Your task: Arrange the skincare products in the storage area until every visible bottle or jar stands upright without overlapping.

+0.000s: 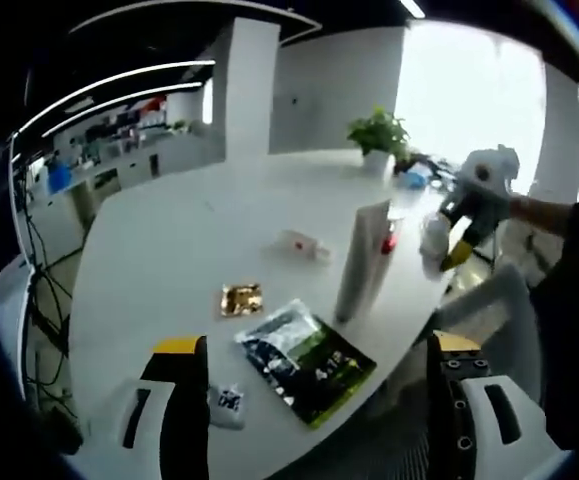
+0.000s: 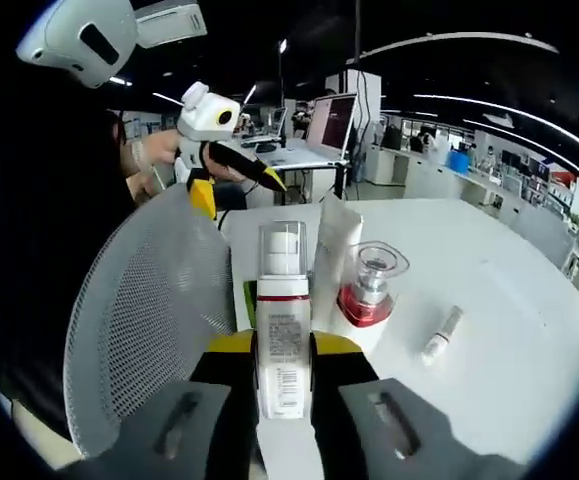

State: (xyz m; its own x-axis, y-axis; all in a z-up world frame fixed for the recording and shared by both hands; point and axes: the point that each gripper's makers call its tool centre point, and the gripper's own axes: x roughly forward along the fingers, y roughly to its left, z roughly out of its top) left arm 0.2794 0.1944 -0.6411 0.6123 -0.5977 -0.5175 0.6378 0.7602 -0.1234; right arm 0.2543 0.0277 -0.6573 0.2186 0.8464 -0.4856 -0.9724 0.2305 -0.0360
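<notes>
Right claw (image 2: 283, 372) clamped on a white bottle (image 2: 282, 330), red band, label print too small to read, held above the desk (image 2: 499, 290) edge. Beyond: red-based jar (image 2: 369, 290), upright tube (image 2: 331, 250), small lying tube (image 2: 441, 335). Left claw (image 1: 319, 385) wide over a dark sachet (image 1: 304, 360); writing illegible.

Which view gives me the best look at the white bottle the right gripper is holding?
The right gripper view: the white bottle stands upright, close up, clamped in the right gripper. The left gripper view shows it small and blurred at the table's far edge.
</notes>
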